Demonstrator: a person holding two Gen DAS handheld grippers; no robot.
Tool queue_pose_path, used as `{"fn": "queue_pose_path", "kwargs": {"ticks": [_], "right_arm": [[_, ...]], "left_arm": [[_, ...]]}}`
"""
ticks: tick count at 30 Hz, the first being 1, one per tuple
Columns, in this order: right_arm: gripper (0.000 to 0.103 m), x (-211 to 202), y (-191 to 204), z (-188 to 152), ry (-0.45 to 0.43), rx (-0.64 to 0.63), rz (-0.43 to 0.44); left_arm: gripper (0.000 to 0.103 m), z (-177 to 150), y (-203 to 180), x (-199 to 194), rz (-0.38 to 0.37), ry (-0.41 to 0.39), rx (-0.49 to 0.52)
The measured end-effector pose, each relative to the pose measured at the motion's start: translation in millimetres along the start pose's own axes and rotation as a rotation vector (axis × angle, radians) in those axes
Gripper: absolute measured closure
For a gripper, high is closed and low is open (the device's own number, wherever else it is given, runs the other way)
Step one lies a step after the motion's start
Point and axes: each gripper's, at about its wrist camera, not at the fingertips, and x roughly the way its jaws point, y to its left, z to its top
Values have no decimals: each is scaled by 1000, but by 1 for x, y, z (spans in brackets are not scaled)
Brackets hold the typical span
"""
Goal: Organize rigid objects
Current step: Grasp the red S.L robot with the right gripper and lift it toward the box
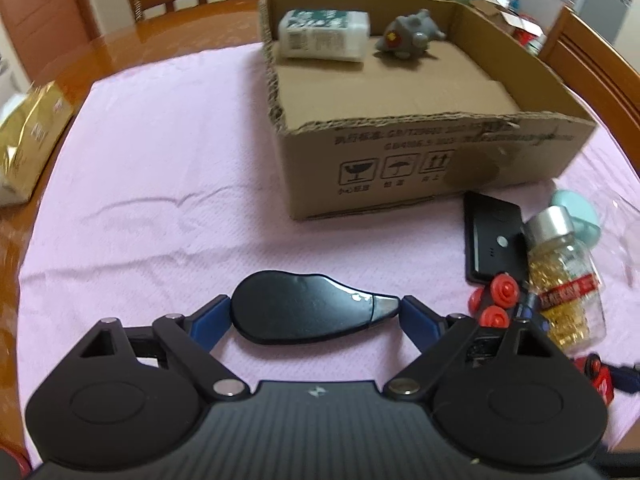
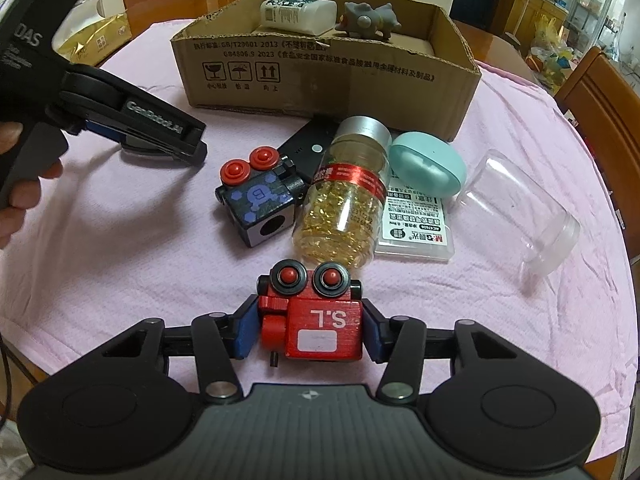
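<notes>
Between right tongs: red robot.

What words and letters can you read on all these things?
"S.L", upside down: red robot toy between the right claw's fingers.
"B": dark blue robot toy.
"GenRobot.AI": side of the left claw.
"2013" and Chinese print, plus fragile, umbrella and this-way-up signs: cardboard box.
"M&G", upside down: clear flat case.
Gold capsule bottle: label too blurred.
</notes>
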Motion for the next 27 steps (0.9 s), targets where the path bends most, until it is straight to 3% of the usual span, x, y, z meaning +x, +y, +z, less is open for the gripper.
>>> {"fn": "queue_pose_path", "kwargs": {"ticks": [15,22,27], "right_arm": [[47,-39,-37,17,28,-39,66],[47,-64,-54,55,-54,-73,89],[47,-70,-62,84,-115,-93,91]], "left_arm": [[14,25,-23,-78,-134,-69,277],[14,63,-29,-99,-129,-191,289],[14,92,-31,-80,-101,-233,252]]}}
